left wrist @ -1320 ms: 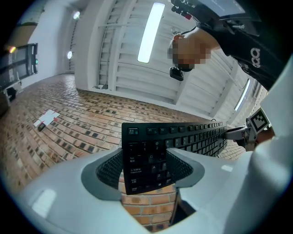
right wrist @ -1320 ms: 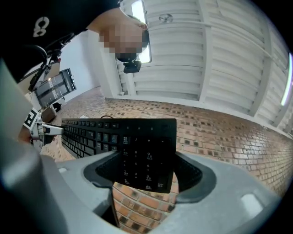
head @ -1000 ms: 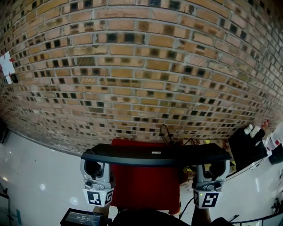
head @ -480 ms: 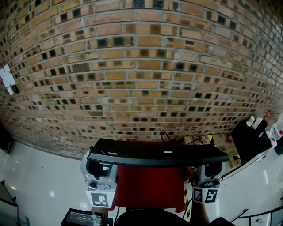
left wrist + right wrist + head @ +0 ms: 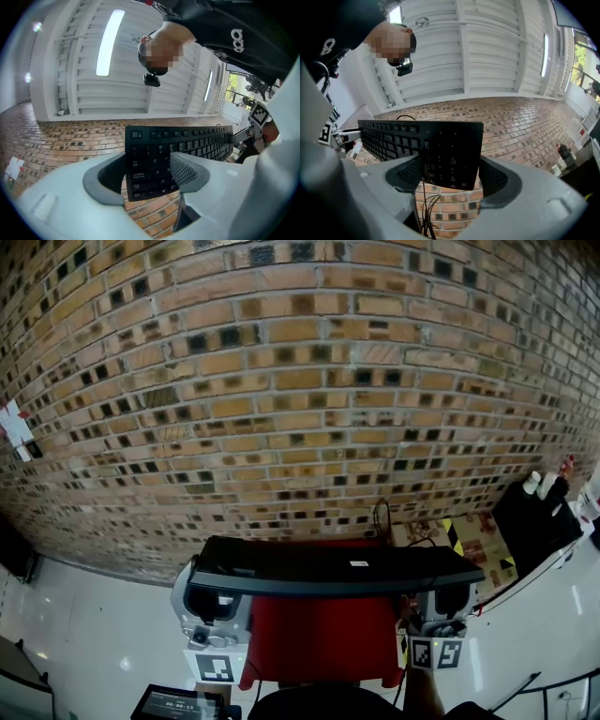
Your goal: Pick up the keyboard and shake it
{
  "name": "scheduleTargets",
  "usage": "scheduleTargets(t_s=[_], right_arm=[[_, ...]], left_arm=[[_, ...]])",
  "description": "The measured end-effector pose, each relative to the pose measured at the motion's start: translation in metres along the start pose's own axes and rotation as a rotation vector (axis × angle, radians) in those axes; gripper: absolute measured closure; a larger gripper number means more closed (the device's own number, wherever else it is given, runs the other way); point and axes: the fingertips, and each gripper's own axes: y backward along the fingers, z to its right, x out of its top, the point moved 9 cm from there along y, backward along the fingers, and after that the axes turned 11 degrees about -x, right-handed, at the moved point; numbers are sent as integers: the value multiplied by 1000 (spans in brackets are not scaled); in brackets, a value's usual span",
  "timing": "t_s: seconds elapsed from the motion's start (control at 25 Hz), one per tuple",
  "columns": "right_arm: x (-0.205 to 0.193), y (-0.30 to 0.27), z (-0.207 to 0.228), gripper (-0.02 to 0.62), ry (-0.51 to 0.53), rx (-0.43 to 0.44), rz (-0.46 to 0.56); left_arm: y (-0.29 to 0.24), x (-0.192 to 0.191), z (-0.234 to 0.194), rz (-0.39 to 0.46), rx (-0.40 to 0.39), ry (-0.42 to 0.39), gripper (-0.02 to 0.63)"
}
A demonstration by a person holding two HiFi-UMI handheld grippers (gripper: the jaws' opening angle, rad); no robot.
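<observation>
Head view: you hold black keyboard (image 5: 337,568) in air before brick wall (image 5: 300,381), left gripper (image 5: 216,607) and right gripper (image 5: 439,607) at its ends.
Left gripper view: jaws wide, clamped on keyboard's end.
Right gripper view: jaws wide, clamped on opposite end.

You have a white, glossy surface (image 5: 84,652) before you, showing at near left and near right. A red mat (image 5: 319,638) lies on it in the near middle. Black cables (image 5: 380,517) lie at the mat's far right corner. At far right a black box (image 5: 527,521) stands, with small bottles on top.
</observation>
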Motion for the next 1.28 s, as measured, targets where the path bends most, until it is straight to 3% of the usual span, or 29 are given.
scheduleTargets(t_s=[0.16, 0.4, 0.56, 0.76, 0.96, 1.08, 1.28], right_arm=[[10, -1, -4, 253, 33, 17, 15], [60, -2, -18, 253, 50, 49, 175], [71, -4, -23, 253, 83, 73, 219], [52, -17, -28, 253, 108, 107, 65], [25, -26, -36, 253, 185, 131, -123], [2, -28, -36, 253, 198, 145, -234], [-23, -23, -35, 253, 223, 157, -338]], left_arm=[[5, -1, -2, -10, 25, 36, 308], [19, 30, -8, 114, 80, -23, 308], [24, 34, -13, 134, 105, -18, 308], [27, 12, -15, 53, 122, 41, 308], [36, -27, -13, -113, 129, 173, 308], [36, -39, -9, -160, 127, 226, 308], [49, -64, 0, -273, 113, 306, 308]])
